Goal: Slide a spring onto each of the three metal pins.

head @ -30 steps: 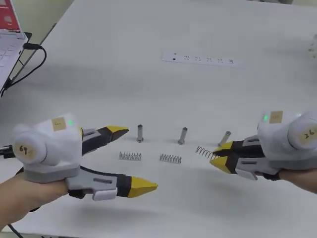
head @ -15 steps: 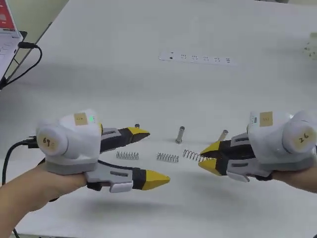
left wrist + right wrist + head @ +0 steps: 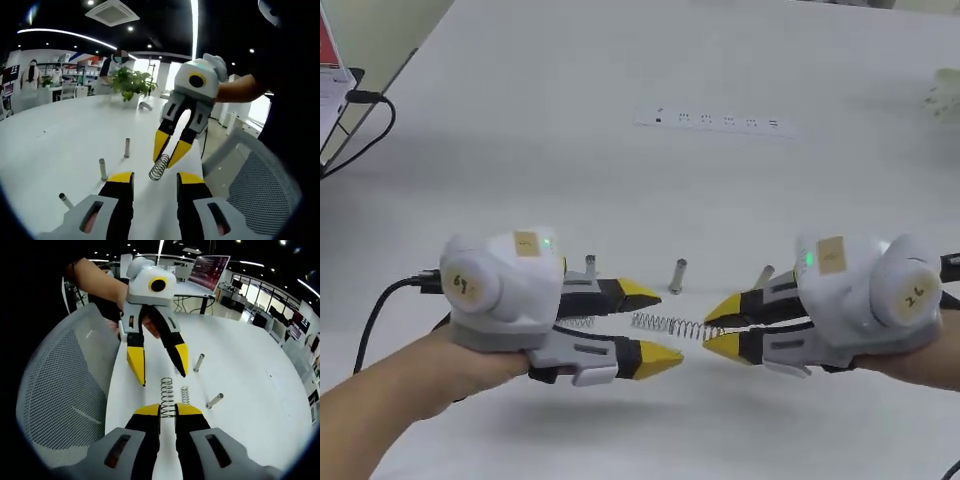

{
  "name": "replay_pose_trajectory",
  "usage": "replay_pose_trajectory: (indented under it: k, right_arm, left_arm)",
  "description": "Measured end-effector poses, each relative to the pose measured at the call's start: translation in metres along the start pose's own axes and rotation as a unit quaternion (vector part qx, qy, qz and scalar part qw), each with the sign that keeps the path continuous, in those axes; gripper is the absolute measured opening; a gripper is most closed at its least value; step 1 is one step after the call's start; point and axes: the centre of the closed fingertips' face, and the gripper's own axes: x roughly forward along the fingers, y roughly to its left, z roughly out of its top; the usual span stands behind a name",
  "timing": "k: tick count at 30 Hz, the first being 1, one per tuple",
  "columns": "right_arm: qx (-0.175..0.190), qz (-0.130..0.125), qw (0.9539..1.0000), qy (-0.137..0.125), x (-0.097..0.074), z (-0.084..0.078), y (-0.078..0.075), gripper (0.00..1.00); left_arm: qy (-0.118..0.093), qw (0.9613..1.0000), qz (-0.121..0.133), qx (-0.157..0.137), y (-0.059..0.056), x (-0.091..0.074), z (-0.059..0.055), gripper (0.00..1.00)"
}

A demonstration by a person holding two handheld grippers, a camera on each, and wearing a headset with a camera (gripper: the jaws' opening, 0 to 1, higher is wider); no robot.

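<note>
Entry: spring-to-pin assembly, first spring in hand, none seated yet. Left gripper (image 3: 670,324): jaws apart, empty, pointed across a short gap at the right gripper. First loose spring (image 3: 575,322), count one: lies on the workbench (image 3: 620,190), glimpsed between the left gripper's jaws in the head view and partly hidden by them. Pins, count three, all bare and standing on end: left pin (image 3: 590,265) just beyond the left gripper, middle pin (image 3: 678,275) beyond the gap between the grippers, right pin (image 3: 763,274) just beyond the right gripper's upper jaw. Second loose spring (image 3: 185,394), count one: on the bench just beside the right gripper's tips. Held spring (image 3: 167,390), count one: right gripper (image 3: 705,332) clamped on one end, the rest reaching out toward the left gripper's open jaws. Springs total three. Power strip (image 3: 715,122), count one, well beyond both grippers. Step judged: carrying the first spring. The next move likely calls for bringing its free end over a pin top, coil in line with the pin, then sliding it down; the left gripper could steady the free end.
</note>
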Motion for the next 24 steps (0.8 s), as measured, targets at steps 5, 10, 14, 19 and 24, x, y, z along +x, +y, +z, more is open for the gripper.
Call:
replay_pose_trajectory:
  k: [5,10,14,19,24]
  right_arm:
    - [0.001,0.003,1.0,-0.007,-0.003,0.004,-0.002,0.08]
    - [0.003,0.004,0.9999,-0.014,-0.004,0.008,-0.002,0.08]
    - [0.001,0.006,0.9999,-0.016,-0.004,0.01,-0.001,0.08]
    - [-0.003,0.011,0.9998,-0.014,-0.003,0.011,0.002,0.08]
    - [-0.005,0.009,0.9998,-0.016,-0.004,0.012,0.003,0.08]
  left_arm:
    - [-0.009,0.9999,-0.006,-0.005,0.001,0.003,0.004,0.2]
    - [-0.015,0.9998,-0.013,-0.01,-0.001,0.005,0.007,0.15]
    - [-0.013,0.9997,-0.018,-0.01,-0.002,0.006,0.007,0.1]
    - [-0.014,0.9996,-0.023,-0.006,-0.005,0.006,0.008,0.05]
    - [-0.014,0.9995,-0.027,0.0,-0.007,0.005,0.009,0.04]
